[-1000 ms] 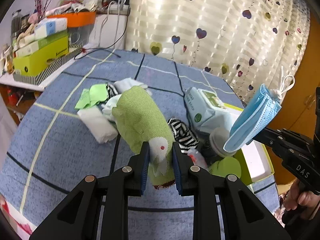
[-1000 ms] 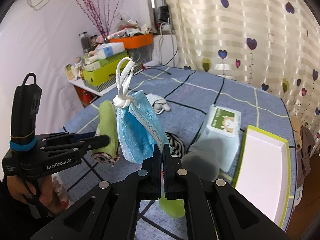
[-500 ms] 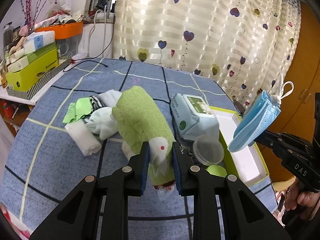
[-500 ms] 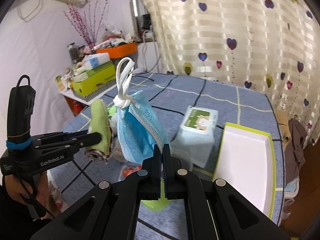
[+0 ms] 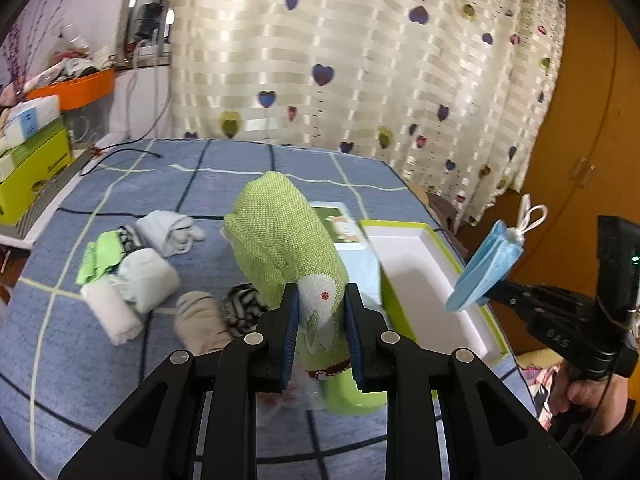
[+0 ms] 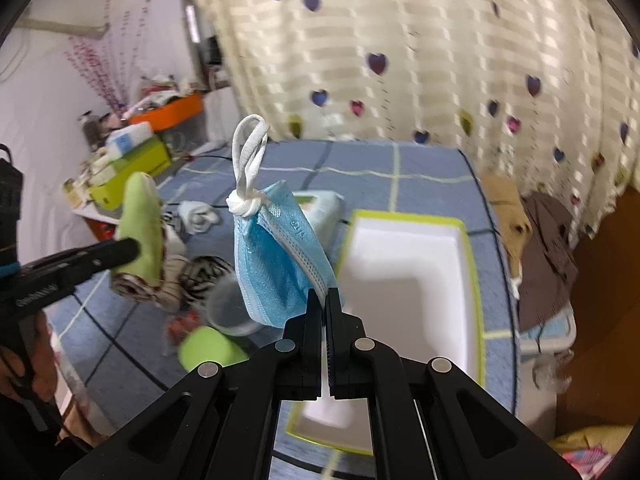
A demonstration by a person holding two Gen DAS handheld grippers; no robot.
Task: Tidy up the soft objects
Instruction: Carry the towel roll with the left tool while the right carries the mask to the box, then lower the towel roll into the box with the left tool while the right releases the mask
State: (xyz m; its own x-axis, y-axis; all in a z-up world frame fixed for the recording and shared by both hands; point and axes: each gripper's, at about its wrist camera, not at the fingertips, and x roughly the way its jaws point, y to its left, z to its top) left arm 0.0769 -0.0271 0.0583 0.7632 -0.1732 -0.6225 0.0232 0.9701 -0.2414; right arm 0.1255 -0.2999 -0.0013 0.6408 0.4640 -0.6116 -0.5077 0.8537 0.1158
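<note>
Each wrist camera looked forward along its own claw, close above the blue checked surface. Both views faced the heart-print curtain and shared the white tray.

The tray lies at the right of the table, with the wipes pack just left of it. The rolled socks lie further left.
</note>
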